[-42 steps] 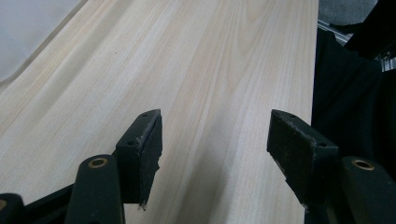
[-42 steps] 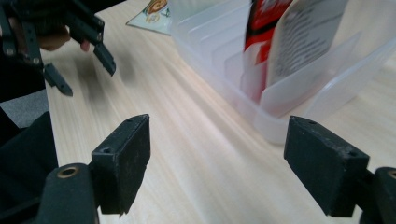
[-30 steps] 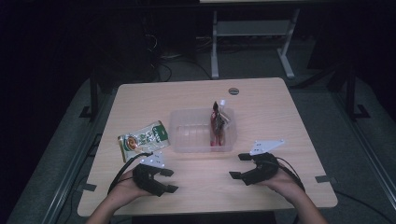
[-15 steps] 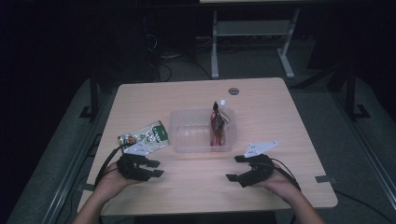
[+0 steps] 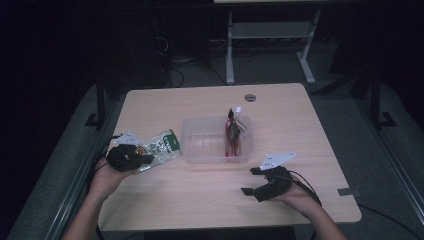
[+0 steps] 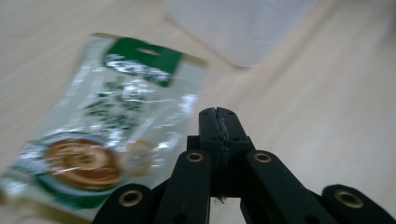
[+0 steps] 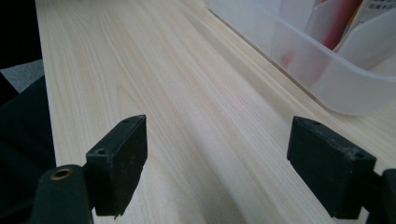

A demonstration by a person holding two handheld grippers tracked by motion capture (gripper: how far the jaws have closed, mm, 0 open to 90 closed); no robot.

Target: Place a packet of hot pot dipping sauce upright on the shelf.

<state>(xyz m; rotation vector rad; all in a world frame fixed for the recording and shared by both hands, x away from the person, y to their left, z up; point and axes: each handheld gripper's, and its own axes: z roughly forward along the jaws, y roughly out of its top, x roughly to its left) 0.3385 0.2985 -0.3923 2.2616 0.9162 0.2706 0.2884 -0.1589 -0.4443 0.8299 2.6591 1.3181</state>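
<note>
A green and silver snack packet [image 5: 161, 147] lies flat on the wooden table, left of a clear plastic container [image 5: 210, 161]. My left gripper [image 5: 144, 159] is at the packet's near-left end. Its jaws have just been closing and now meet, with nothing seen between them. In the left gripper view the shut left gripper [image 6: 218, 116] lies just right of the packet [image 6: 116, 116]. My right gripper [image 5: 250, 181] rests open near the front edge, below the container. Between the wide jaws of my right gripper [image 7: 224, 163] is bare wood. A red packet [image 5: 233, 132] stands in the container's right end.
A round grommet [image 5: 250, 97] sits in the table's far middle. A strip of tape [image 5: 348, 191] marks the front right corner. Beyond the table stands a metal frame [image 5: 270, 35] on a dark floor. The container's wall [image 7: 327, 84] rises just ahead of the right gripper.
The left hand has moved left and away from the front edge to the packet's end, and its jaws have gone from open to shut. The right hand has hardly moved.
</note>
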